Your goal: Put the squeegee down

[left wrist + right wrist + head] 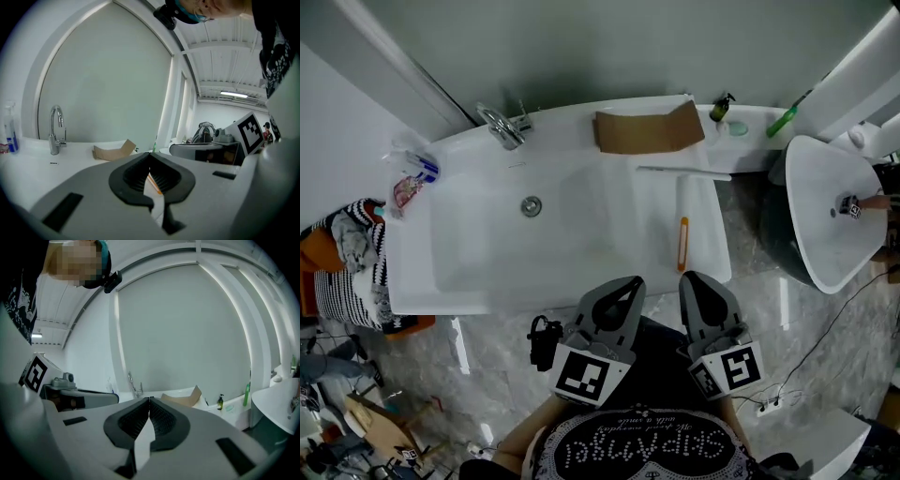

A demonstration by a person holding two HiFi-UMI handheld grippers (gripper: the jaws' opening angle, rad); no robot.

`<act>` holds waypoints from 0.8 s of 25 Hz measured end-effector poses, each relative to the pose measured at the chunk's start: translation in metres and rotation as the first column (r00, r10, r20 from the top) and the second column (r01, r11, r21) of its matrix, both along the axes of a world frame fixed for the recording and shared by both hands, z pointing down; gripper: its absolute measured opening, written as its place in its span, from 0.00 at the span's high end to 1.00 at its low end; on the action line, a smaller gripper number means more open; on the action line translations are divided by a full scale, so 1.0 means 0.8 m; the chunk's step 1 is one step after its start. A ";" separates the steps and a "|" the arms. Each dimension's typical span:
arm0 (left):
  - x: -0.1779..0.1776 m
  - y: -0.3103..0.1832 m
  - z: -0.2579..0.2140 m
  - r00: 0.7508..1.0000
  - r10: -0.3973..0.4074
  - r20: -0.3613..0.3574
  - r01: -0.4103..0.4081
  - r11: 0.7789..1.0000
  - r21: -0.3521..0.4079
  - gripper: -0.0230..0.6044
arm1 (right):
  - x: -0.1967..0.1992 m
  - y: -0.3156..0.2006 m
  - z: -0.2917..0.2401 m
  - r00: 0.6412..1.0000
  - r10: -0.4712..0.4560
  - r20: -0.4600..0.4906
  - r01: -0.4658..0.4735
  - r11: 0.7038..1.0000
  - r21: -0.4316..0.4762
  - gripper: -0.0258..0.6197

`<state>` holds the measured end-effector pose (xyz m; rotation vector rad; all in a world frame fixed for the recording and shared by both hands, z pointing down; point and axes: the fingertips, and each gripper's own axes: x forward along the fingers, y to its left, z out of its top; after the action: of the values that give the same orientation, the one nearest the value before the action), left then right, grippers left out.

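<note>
Our shirt (642, 448): dark with studded lettering, at the bottom edge of the head view, closest to us.
Left gripper (628, 281): we hold it low over the marbled floor, just short of the tub's near rim. In its own view the jaws meet at the tips (150, 156), with nothing clamped between them.
Right gripper (692, 277): beside the left one and apart from it, pointing the same way. We see its jaws (149, 400) pressed together and empty.
Squeegee (682, 244): lying flat on the right-hand ledge of the tub, just beyond the right gripper's tips, touched by neither gripper. Its orange handle points toward us and the long pale blade lies crosswise at the far end. A sliver of orange shows through the gap behind the left jaws (155, 183).
Bathtub (581, 272): white, with a round drain (531, 206) in its floor.
Cardboard (645, 129): a folded brown piece on the far rim.
Faucet (502, 125): chrome, at the far left corner.
Bottles: a dark pump bottle (721, 107) and a green one (783, 120), far right.
Washbasin (825, 211): white, to the right of the tub.
</note>
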<state>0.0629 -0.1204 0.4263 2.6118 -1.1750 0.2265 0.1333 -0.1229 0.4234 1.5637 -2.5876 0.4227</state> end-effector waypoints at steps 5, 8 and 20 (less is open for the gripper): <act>-0.016 0.013 -0.002 0.999 0.049 -0.001 -0.049 0.998 -0.029 0.96 | -0.018 0.020 0.009 0.999 0.037 0.022 -0.035 0.998 -0.060 0.93; -0.019 0.020 0.002 0.995 0.097 0.008 -0.097 0.995 -0.035 0.96 | -0.031 0.026 0.011 0.999 0.046 0.022 -0.044 0.998 -0.054 0.93; -0.040 0.051 0.000 0.980 0.196 0.035 -0.196 0.981 0.002 0.96 | -0.072 0.053 0.014 0.999 0.042 0.026 -0.040 0.998 -0.044 0.93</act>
<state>0.0310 -0.0799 0.4261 2.7395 -0.9288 0.3093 0.0760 -0.0808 0.4346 1.6102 -2.5512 0.5038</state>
